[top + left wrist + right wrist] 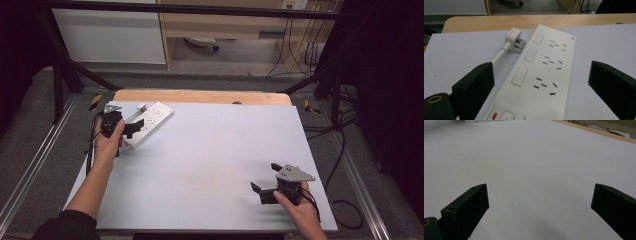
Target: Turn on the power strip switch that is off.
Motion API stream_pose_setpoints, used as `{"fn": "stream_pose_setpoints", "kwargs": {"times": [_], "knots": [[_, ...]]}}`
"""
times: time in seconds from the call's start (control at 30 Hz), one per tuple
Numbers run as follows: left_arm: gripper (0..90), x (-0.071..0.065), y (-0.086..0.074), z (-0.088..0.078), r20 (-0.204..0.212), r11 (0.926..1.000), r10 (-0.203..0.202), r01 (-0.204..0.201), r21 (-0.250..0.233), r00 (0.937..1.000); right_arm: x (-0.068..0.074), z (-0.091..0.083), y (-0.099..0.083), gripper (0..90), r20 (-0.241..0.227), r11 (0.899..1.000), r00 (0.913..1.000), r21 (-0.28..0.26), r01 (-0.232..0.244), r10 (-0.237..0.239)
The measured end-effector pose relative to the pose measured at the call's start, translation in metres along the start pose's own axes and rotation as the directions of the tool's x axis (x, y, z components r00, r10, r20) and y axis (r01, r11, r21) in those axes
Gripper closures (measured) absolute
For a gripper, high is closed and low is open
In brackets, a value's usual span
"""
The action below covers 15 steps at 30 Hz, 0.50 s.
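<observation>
Left gripper point(541, 87): jaws spread wide, straddling the near end of the power strip point(544, 72) at the table's point(210, 165) far-left corner. Strip: white, flat, three socket groups with three rectangular switches, red indicator at the near end, white plug point(513, 38) lying alongside. Right gripper point(264, 186): jaws apart, holding nothing, near-right.

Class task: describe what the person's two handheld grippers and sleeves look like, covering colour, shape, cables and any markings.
Both grippers are black, each with two blocky, wedge-shaped fingers bearing small screw holes. The right gripper carries a grey three-cornered plate dotted with holes, and a black cable trails behind it. The left gripper also trails a black cable. A dark sleeve covers the left arm near the elbow; the forearms are bare.
</observation>
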State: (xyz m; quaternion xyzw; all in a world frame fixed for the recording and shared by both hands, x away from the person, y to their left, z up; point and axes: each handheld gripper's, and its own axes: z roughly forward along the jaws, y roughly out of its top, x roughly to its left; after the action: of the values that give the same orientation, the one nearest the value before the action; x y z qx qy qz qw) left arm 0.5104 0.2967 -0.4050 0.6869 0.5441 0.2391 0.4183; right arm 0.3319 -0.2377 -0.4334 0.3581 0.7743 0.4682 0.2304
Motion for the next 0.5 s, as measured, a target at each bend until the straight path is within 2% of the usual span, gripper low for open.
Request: {"fn": "stream_pose_setpoints", "kwargs": {"times": [0.1, 0.23, 0.3, 0.43, 0.5], "knots": [[6.7, -0.004, -0.001, -0.004, 0.026, 0.9999, 0.005, -0.005, 0.010, 0.9997, 0.000, 0.000, 0.000, 1.9, 0.000, 1.000, 1.0000, 0.000, 0.000, 0.000], [7.5, -0.010, -0.005, -0.012, 0.035, 0.9996, 0.017, -0.017, -0.024, 0.9992, 0.000, 0.001, 0.000, 1.9, 0.000, 1.000, 1.0000, 0.005, 0.000, 0.000], [7.6, -0.013, -0.007, -0.019, 0.054, 0.9990, 0.031, -0.029, -0.034, 0.9981, 0.000, 0.000, 0.000, 1.9, 0.000, 1.000, 1.0000, 0.007, -0.001, 0.001], [7.6, -0.018, -0.011, -0.030, 0.075, 0.9976, 0.027, -0.022, -0.065, 0.9968, 0.000, 0.000, 0.000, 1.9, 0.002, 1.000, 1.0000, 0.006, 0.002, -0.002], [8.3, -0.021, -0.011, -0.036, 0.099, 0.9974, 0.011, -0.004, -0.071, 0.9950, 0.000, 0.000, 0.000, 1.9, 0.002, 1.000, 1.0000, 0.002, 0.002, -0.002]]}}
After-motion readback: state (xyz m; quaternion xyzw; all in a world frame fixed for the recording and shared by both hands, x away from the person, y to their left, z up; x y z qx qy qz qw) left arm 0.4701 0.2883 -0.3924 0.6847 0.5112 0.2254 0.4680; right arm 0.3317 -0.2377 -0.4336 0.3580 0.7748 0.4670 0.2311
